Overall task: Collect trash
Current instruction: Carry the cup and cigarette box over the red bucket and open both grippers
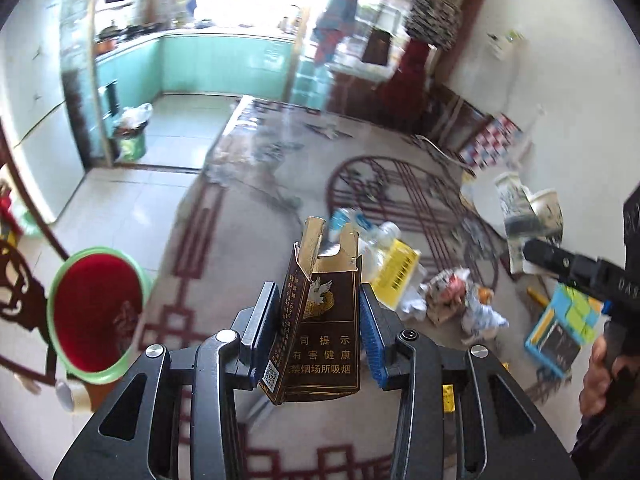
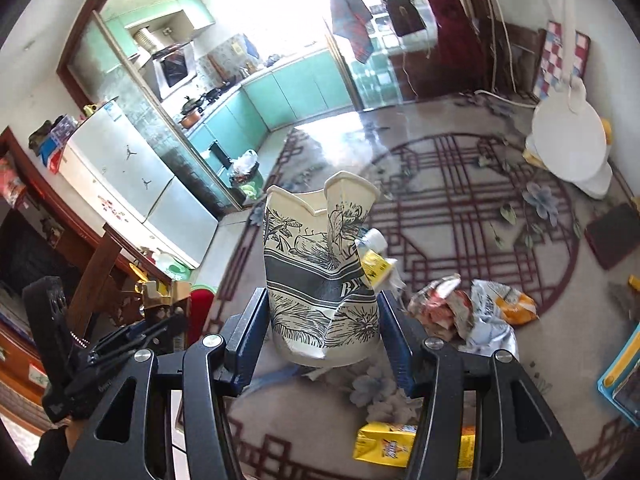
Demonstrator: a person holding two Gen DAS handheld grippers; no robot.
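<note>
Holding a piece of rubbish in each hand, the person has both grippers raised above the patterned floor. The left gripper (image 1: 320, 332) is clenched on a brown cigarette pack (image 1: 320, 320), pads pressing its two narrow sides about halfway up, with the torn lid flap standing open above the fingers. That pack looks empty and light, thin card that gives under pressure; a hold across the narrow sides, as here, seems best, since the broad faces would likely cave in. The right gripper (image 2: 324, 320) grasps a paper cup (image 2: 320, 272) printed with black flowers, squeezed at its lower half so that the wall is creased and the rim (image 2: 340, 188) folds into two lobes. Already crushed, it probably weighs almost nothing and cannot break, but the waxy paper may slip if the squeeze eases, so a grip low near the stiffer base looks safest. More litter lies on the floor near the middle of the round pattern: a clear plastic bottle (image 1: 372, 236), a yellow packet (image 1: 398, 276), crumpled wrappers (image 2: 460, 308) and a yellow carton (image 2: 384, 444) close to the near edge. A green-rimmed red bin (image 1: 96, 312) stands at the left, just beside a dark wooden chair (image 1: 20, 292), and seems the likely place for both pieces.
</note>
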